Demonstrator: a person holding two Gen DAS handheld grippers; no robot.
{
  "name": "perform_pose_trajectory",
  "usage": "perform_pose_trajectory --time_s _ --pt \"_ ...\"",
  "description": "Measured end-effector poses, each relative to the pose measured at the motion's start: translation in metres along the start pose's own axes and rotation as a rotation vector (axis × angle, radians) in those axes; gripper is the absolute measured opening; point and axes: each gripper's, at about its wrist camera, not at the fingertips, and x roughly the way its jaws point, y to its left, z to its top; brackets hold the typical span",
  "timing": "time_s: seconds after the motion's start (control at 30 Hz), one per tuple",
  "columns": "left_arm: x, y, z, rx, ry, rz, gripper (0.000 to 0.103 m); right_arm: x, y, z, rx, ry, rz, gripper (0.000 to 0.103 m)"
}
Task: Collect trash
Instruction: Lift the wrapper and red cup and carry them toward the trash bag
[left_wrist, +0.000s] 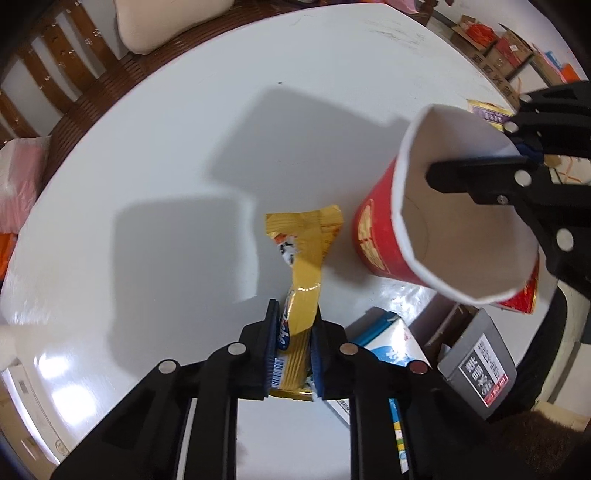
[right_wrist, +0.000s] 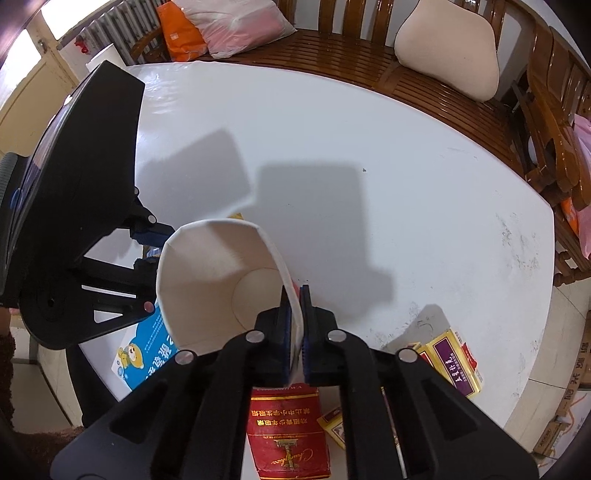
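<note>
A yellow snack wrapper (left_wrist: 301, 266) lies on the white table (left_wrist: 166, 147), and my left gripper (left_wrist: 293, 354) is shut on its near end. Just right of it stands a red paper cup (left_wrist: 380, 236) with a white inside. My right gripper (right_wrist: 294, 332) is shut on the cup's (right_wrist: 207, 266) rim, one finger inside and one outside; the left wrist view shows it at the cup's right side (left_wrist: 480, 177). The left gripper's body (right_wrist: 81, 206) fills the left of the right wrist view.
A red cigarette pack (right_wrist: 286, 428) and gold-purple packs (right_wrist: 454, 362) lie at the table's near edge. A blue-and-white box (right_wrist: 144, 354) and a grey box (left_wrist: 476, 365) sit by the edge. A wooden bench (right_wrist: 424, 85) with cushions and bags rings the far side.
</note>
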Motion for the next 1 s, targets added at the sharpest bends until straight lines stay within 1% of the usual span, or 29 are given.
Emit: perform_pose_trajectory --time_s 0.13,0.33,0.5,0.67,0.8,0.9,1.0 --pt "-0.006 -0.002 -0.008 -0.050 0.000 0.008 0.012 -0.008 0.002 -0.001 0.012 -0.027 -0.003 0.005" --pt "-0.018 0.009 -0.009 -0.107 -0.027 0.010 0.012 -0.029 0.001 -0.004 0.029 -0.072 -0.026 0.005" --pt "-0.041 0.015 -0.019 -0.133 -0.075 0.003 0.012 -0.053 0.002 -0.008 0.047 -0.116 -0.047 0.005" --pt "-0.072 0.004 -0.035 -0.134 -0.110 0.035 0.012 -0.080 0.009 -0.015 0.039 -0.160 -0.071 0.005" --pt "-0.095 -0.005 -0.047 -0.138 -0.142 0.050 0.012 -0.107 0.027 -0.031 0.026 -0.198 -0.091 0.005" --pt "-0.114 -0.018 -0.068 -0.140 -0.168 0.047 0.012 -0.124 0.044 -0.050 0.009 -0.216 -0.100 0.005" --pt "-0.129 -0.037 -0.093 -0.119 -0.195 0.062 0.012 -0.137 0.060 -0.071 0.001 -0.234 -0.099 0.005"
